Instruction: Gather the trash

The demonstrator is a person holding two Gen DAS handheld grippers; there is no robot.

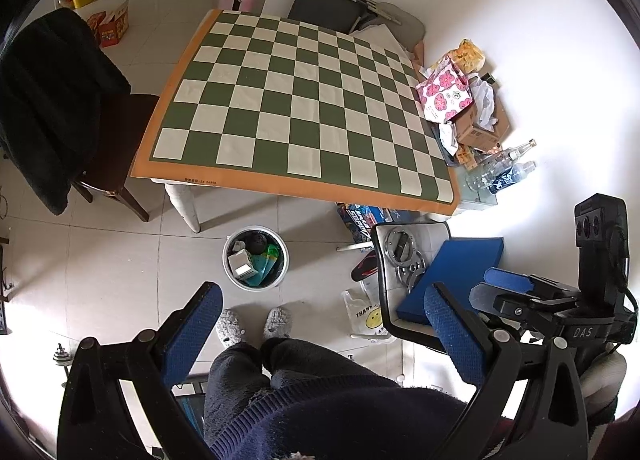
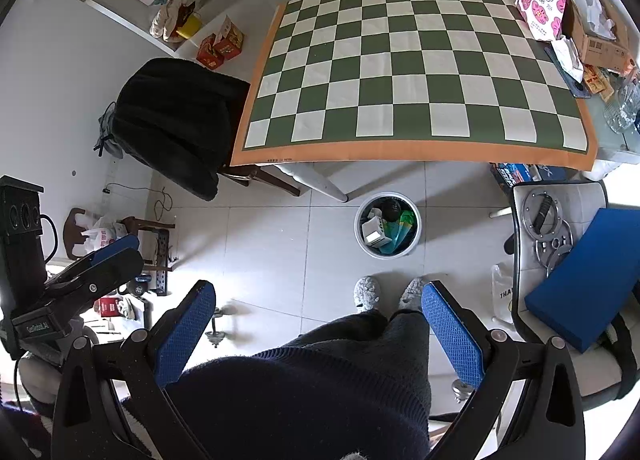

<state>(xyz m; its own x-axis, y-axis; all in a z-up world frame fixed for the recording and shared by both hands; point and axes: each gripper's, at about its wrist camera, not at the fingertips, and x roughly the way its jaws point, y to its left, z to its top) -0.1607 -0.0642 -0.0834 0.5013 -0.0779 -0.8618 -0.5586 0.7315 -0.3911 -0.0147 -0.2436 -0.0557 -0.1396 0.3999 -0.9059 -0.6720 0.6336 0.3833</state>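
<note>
A white trash bin (image 1: 256, 258) stands on the tiled floor in front of the table; it also shows in the right wrist view (image 2: 387, 225). It holds a white carton, a dark round object and green packaging. The table's checkered green and white mat (image 1: 304, 100) is bare, as also seen in the right wrist view (image 2: 416, 60). My left gripper (image 1: 324, 328) is open and empty, held high above the floor, nearer me than the bin. My right gripper (image 2: 318, 324) is open and empty too, above my legs. The right gripper also shows in the left wrist view (image 1: 520, 296).
A heap of boxes, bags and plastic bottles (image 1: 468, 108) lies along the table's right edge. A chair with a dark coat (image 1: 52, 100) stands left of the table. Another chair (image 1: 416, 272) at right carries metal rings and a blue pad. A plastic bag (image 1: 366, 316) lies on the floor.
</note>
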